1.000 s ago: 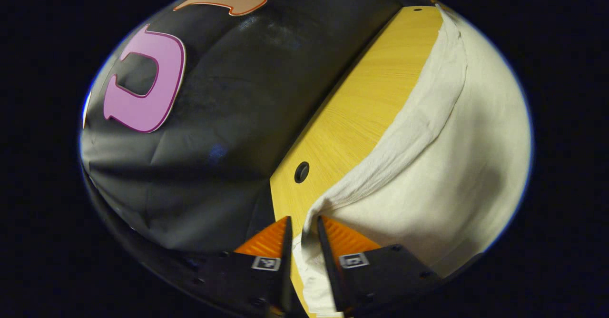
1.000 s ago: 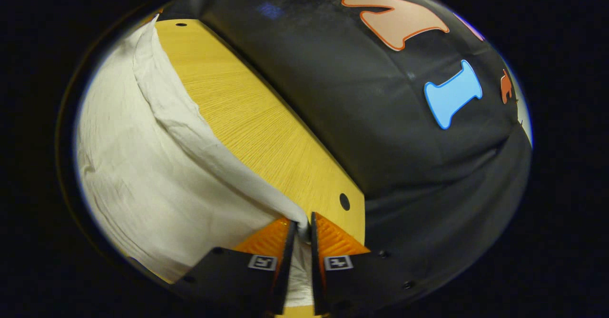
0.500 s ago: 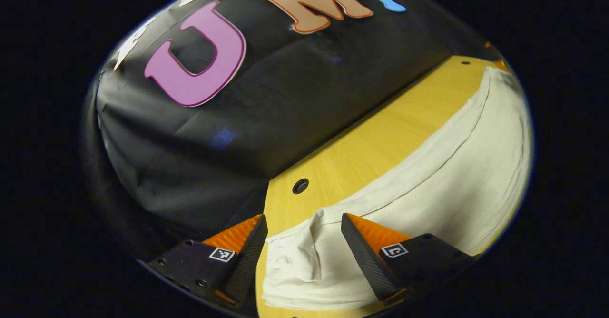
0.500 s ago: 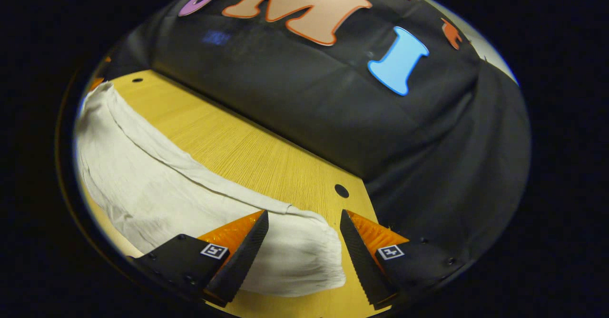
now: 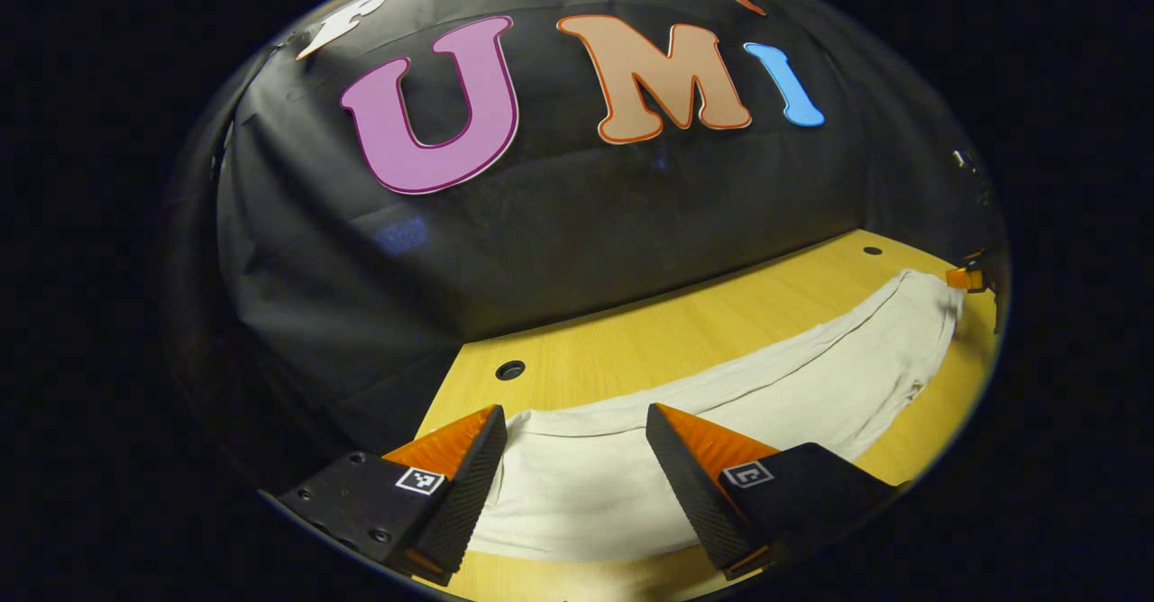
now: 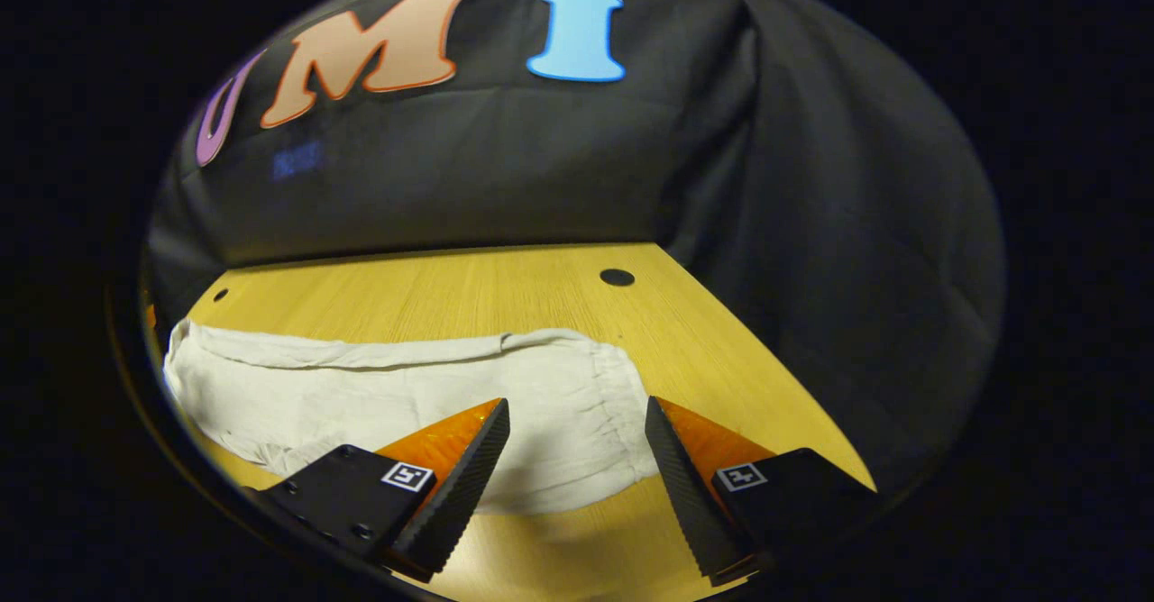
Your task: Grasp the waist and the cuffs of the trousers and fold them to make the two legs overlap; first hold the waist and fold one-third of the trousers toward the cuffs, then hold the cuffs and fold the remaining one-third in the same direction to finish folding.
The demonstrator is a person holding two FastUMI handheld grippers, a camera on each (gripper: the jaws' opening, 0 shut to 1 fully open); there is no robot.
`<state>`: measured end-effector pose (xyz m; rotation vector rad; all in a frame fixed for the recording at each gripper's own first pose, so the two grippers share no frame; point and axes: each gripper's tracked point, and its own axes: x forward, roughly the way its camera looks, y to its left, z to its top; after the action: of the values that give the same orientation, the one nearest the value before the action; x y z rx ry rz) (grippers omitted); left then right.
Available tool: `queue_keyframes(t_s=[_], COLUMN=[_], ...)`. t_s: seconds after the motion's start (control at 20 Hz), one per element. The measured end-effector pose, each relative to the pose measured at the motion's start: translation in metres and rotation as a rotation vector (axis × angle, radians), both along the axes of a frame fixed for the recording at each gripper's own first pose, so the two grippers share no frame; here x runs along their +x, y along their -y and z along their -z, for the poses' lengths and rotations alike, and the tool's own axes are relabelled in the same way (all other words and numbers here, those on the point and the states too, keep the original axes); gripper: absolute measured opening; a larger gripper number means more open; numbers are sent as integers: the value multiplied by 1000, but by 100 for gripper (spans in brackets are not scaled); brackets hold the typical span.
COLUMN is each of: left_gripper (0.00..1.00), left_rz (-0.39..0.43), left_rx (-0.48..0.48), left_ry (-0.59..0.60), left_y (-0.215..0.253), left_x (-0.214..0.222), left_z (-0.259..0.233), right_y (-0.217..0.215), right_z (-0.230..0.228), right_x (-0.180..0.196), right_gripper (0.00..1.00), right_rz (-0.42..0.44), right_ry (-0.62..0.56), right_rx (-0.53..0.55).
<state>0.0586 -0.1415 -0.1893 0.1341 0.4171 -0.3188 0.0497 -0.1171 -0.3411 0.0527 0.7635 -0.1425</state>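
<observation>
My left tongs [image 5: 575, 422] released above the trousers [image 5: 721, 408], pale band across the lower frame on the worktop [image 5: 685, 332], my right tongs [image 6: 577, 417] released too, trousers [image 6: 379, 395] lower left.

The left hand-held gripper [image 5: 575, 485] is showing two pointy fingers shaped like wedges. Their inner faces are looking rough, with tiny ridges. Each finger is sitting on a flat black block. Each block is wearing a small square sticker with a black-and-white pattern, and little round screws are dotting the left block. The right hand-held gripper [image 6: 575, 480] is looking the same: two ridged wedge fingers, black blocks, a square sticker on each, small screws.
</observation>
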Motion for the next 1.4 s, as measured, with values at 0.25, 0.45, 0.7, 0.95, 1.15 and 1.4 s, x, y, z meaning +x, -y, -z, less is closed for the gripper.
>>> queue_keyframes(t_s=[0.25,0.45,0.7,0.95,1.15,1.4], left_gripper=[95,95,96,96,95,95], left_rz=[-15,-45,-72,-86,-110,-154], left_rx=[-12,-6,-6,-19,-56,-101], left_ry=[3,8,6,-6,-9,-9], left_y=[2,-2,-4,1,6,0], left_x=[2,-1,-14,-27,-39,-53], left_z=[-14,-20,-24,-24,-30,-37], right_y=[16,24,27,26,43,38], right_z=[33,53,63,66,48,16], right_x=[-12,-19,-25,-19,-19,-8], right_gripper=[99,92,95,16,11,10], right_rz=[195,286,301,306,310,284], right_ry=[-85,-137,-178,-209,-194,-114], right_rx=[149,176,181,337,309,345])
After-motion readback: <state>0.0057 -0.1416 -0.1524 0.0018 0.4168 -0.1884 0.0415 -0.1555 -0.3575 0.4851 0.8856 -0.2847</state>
